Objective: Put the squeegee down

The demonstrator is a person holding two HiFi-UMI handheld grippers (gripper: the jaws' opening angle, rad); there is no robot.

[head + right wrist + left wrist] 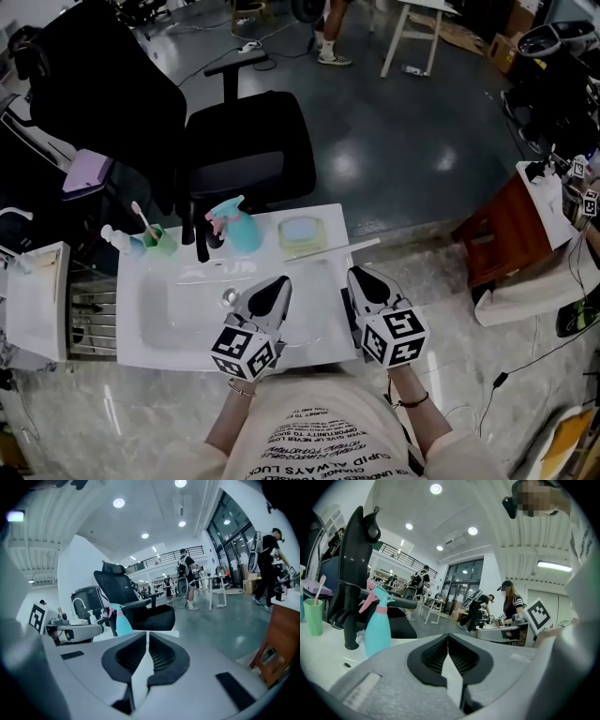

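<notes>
White squeegee [330,249] lies flat at the far right of the tabletop [141,356]. Left tongs [275,286] and right tongs [364,278] are both closed tight. They hold nothing and are well apart from the squeegee.

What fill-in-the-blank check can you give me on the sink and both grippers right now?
1. The left gripper and the right gripper both have their jaws ____, with nothing between them.
2. The squeegee lies on the white sink counter, held by ____ gripper.
3. The spray bottle beside the black faucet has a ____ trigger.
4. The toothbrush stands in a cup coloured ____.
Missing words: shut; neither; pink; green.
</notes>
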